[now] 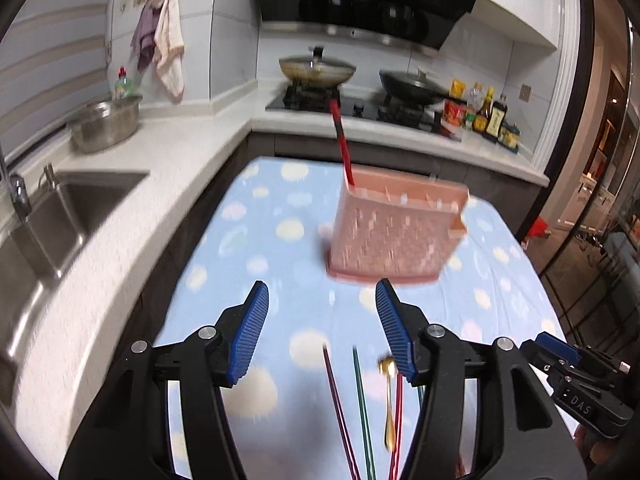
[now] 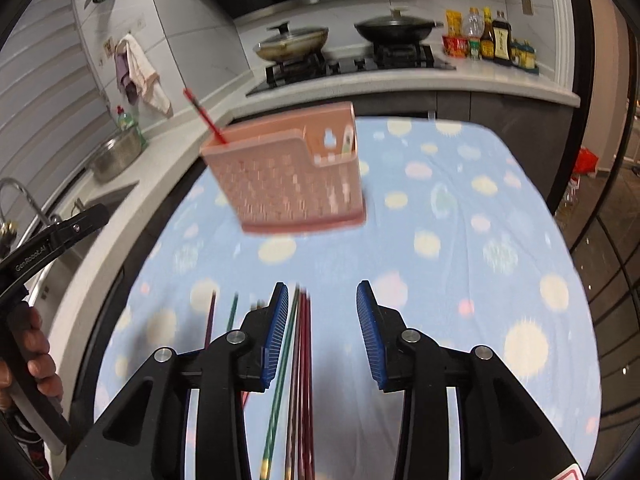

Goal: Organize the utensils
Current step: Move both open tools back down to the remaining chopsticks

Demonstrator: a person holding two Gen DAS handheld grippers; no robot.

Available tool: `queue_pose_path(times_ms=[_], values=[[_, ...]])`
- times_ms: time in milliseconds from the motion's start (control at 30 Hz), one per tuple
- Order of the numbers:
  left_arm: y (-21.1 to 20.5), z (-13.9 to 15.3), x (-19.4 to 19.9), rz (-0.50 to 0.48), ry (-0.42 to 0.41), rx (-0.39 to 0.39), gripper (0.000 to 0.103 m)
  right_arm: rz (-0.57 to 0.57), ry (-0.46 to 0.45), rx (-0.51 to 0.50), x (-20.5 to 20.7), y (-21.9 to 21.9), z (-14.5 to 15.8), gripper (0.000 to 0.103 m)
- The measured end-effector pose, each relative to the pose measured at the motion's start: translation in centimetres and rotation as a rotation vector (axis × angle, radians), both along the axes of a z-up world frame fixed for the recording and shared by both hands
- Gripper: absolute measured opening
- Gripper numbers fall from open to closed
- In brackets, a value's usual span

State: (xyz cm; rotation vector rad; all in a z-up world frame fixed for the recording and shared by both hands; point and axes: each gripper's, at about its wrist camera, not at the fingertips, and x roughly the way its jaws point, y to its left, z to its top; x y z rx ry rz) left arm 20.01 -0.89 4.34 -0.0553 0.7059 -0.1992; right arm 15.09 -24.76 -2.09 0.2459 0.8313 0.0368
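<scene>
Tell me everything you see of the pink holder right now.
The pink holder is a perforated, plastic-looking caddy with a taller back wall, inner dividers and a flared base. It stands upright on the dotted cloth, beyond both grippers and touched by neither. One red chopstick leans out of its left end. The picture is blurred.

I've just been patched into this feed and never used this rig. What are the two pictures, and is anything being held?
There is no robot arm: a person carries one two-finger gripper in each hand, with a fisheye camera looking along its fingers. One picture looks past the left gripper, the other past the right gripper. Both stand open with blue pads and hold nothing. Below them lie loose chopsticks and a small gold spoon on a dotted tablecloth. Further back stands a pink holder with one red chopstick already in it.
</scene>
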Motion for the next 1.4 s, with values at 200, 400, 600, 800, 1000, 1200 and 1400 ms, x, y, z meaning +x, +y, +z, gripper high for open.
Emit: queue_pose_path(times_ms=[200,400,600,800,1000,1200,1400], values=[[-0.4,-5.5,-4.3,-0.015,0.127,0.017,0.053,0.016,0.114,0.004,-4.3,0.8,-4.2,0.035],[-0.4,-9.5,-7.8,-0.033,0.230,0.047,0.053,0.042,0.187,0.003,-7.4,1.3,-6.8,0.036],[0.0,-11.4,-9.8,-0.028,0.295,0.044,0.053,0.066,0.239,0.005,-9.0,1.6,-8.4,0.035],[-0.5,-11.8,-10.9,-0.042,0.300,0.061,0.053,0.080,0.267,0.015,-9.2,2.0,-9.2,0.033],[-0.8,-11.8,-11.0,-0.050,0.301,0.069,0.053,0.086,0.281,0.021,-8.9,2.0,-9.7,0.026],[-0.8,-11.9,-11.0,-0.054,0.307,0.067,0.053,0.057,0.279,0.021,-8.9,1.4,-9.7,0.024],[-1.1,-12.2,-11.0,-0.064,0.318,0.067,0.053,0.088,0.276,-0.004,-8.6,2.4,-9.7,0.024]])
